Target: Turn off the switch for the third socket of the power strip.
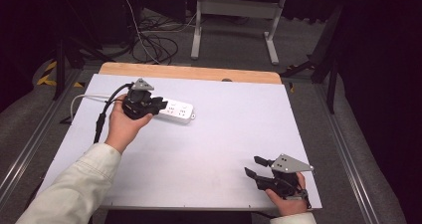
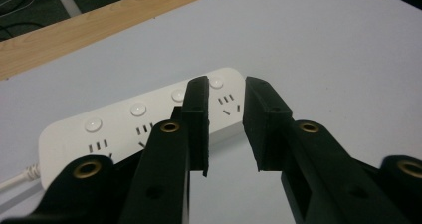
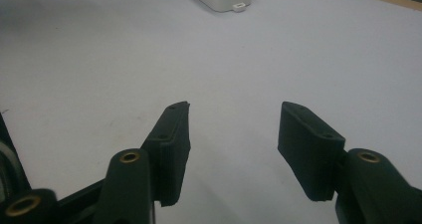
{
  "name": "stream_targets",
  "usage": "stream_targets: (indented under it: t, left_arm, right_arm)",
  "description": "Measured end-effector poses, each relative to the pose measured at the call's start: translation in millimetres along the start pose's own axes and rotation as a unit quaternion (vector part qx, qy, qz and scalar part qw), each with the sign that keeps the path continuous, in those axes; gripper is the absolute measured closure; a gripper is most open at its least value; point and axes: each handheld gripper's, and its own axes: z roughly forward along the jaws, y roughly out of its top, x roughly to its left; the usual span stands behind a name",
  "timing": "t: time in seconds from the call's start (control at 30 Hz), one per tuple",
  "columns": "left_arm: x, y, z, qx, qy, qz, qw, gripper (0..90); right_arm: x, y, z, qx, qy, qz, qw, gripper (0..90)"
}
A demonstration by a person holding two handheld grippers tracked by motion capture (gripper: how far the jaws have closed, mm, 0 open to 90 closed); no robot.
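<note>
Left gripper [image 2: 225,129] is what I've got poised over the long white plastic power strip [image 2: 124,127] lying at the back left of the pale grey desk [image 1: 214,144], jaws narrowly apart with nothing pinched, probably lining up a grasp. Right gripper [image 3: 231,152] waits wide open, well clear, near the front edge.

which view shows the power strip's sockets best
The left gripper view: the power strip lies close, buttons and socket slots plain behind the left gripper. The high view shows it small; the right gripper view catches one end.

left claw [image 2: 225,127] narrowly parted, right claw [image 3: 233,152] wide.
</note>
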Motion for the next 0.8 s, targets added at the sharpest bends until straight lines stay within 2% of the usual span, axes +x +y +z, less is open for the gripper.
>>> stream_targets:
  t: [0.07, 0.1, 0.13, 0.23, 0.37, 0.47, 0.6, 0.73, 0.8]
  left_arm:
    - [1.6, -0.6, 4.3, -0.009, 0.000, 0.001, 1.0000, 74.2]
    - [3.0, -0.7, 6.9, -0.013, 0.004, 0.008, 0.9999, 75.1]
    - [3.0, -1.4, 9.6, -0.017, 0.000, 0.006, 0.9998, 76.4]
    - [5.1, -2.0, 17.2, -0.029, 0.004, 0.019, 0.9994, 78.0]
    - [7.4, -2.8, 28.8, -0.032, 0.010, 0.013, 0.9994, 81.3]
    - [10.8, -4.7, 37.6, -0.031, 0.002, -0.005, 0.9995, 84.1]
    - [13.7, -7.0, 47.5, -0.035, 0.009, -0.002, 0.9994, 87.6]
    - [17.0, -9.3, 56.7, -0.037, 0.004, -0.010, 0.9992, 89.8]
    - [17.5, -10.0, 60.8, -0.039, 0.010, -0.005, 0.9992, 89.9]
  right_arm:
    - [0.0, 0.0, -0.2, 0.001, 0.000, -0.001, 1.0000, 47.1]
    - [0.1, 0.0, -0.2, 0.001, 0.001, -0.001, 1.0000, 47.1]
    - [0.1, 0.0, -0.2, 0.001, 0.001, -0.001, 1.0000, 47.1]
    - [0.3, 0.0, -0.2, 0.000, 0.002, -0.002, 1.0000, 47.2]
    - [0.5, 0.0, -0.1, 0.001, 0.003, -0.003, 1.0000, 47.4]
    - [0.6, -0.1, -0.4, 0.001, 0.005, -0.004, 1.0000, 47.4]
    - [0.2, -0.4, -0.3, 0.000, 0.007, -0.003, 1.0000, 47.3]
    - [0.8, -0.5, -0.6, 0.000, 0.009, -0.004, 0.9999, 47.3]
    - [0.8, -0.5, -0.6, -0.001, 0.011, -0.005, 0.9999, 47.3]
